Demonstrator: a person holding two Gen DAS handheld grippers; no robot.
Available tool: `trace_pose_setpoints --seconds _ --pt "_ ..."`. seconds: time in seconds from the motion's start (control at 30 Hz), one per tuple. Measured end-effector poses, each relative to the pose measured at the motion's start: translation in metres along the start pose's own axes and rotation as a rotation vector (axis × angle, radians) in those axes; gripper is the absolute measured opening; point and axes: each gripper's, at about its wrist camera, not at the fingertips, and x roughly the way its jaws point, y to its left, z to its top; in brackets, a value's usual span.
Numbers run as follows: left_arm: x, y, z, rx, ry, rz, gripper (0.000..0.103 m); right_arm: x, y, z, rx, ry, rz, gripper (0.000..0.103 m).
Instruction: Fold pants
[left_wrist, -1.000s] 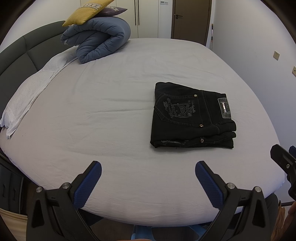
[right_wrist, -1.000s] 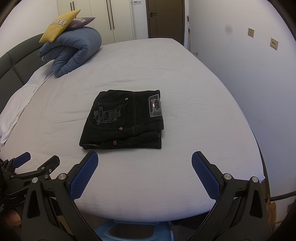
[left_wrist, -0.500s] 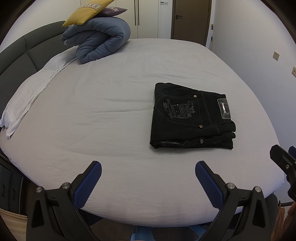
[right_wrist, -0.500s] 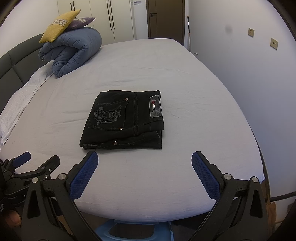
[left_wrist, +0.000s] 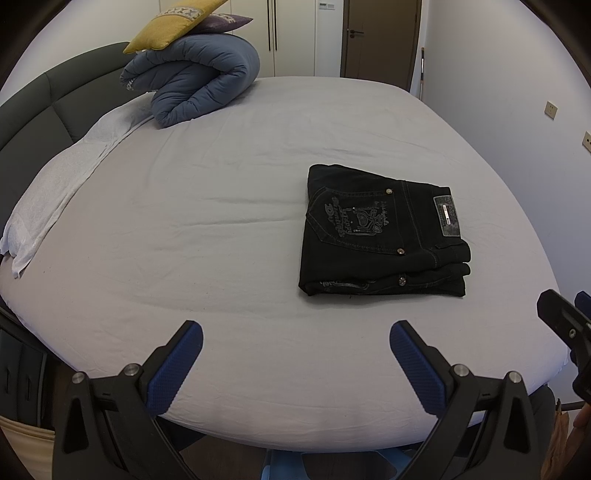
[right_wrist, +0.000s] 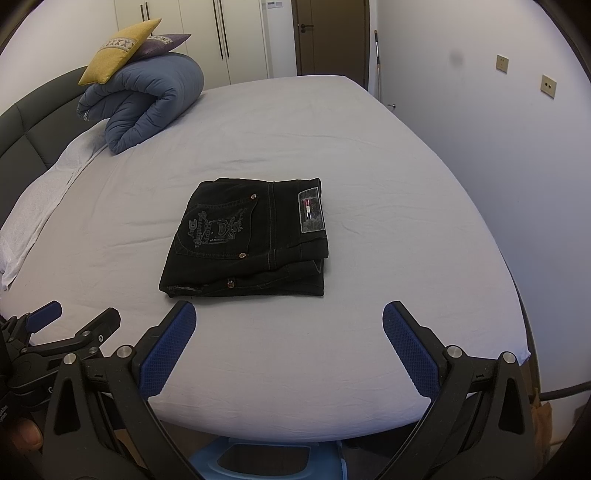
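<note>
Black pants (left_wrist: 380, 236) lie folded in a compact stack on the bed (left_wrist: 221, 206), back pocket and waist label facing up. They also show in the right wrist view (right_wrist: 251, 240). My left gripper (left_wrist: 295, 343) is open and empty above the bed's near edge, left of and nearer than the pants. My right gripper (right_wrist: 290, 325) is open and empty, just in front of the pants. The left gripper shows at the lower left of the right wrist view (right_wrist: 70, 321).
A rolled blue duvet (left_wrist: 195, 81) with a yellow cushion (left_wrist: 173, 22) on it sits at the far left. A white towel (left_wrist: 55, 184) lies along the dark headboard (left_wrist: 33, 107). A wall (right_wrist: 498, 147) runs close on the right. A blue stool (right_wrist: 266, 458) stands below.
</note>
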Motion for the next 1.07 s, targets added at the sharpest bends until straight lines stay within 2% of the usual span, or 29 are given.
trace_pose_setpoints --seconds 0.83,1.07 --pt "0.0014 -0.0015 -0.0010 0.003 0.005 0.000 0.103 0.0018 0.0010 -0.0029 0.003 0.008 0.007 0.103" --pt "-0.0016 -0.0028 0.0012 0.013 -0.027 -0.002 0.103 0.0040 -0.0012 -0.0039 0.006 0.008 0.008 0.103"
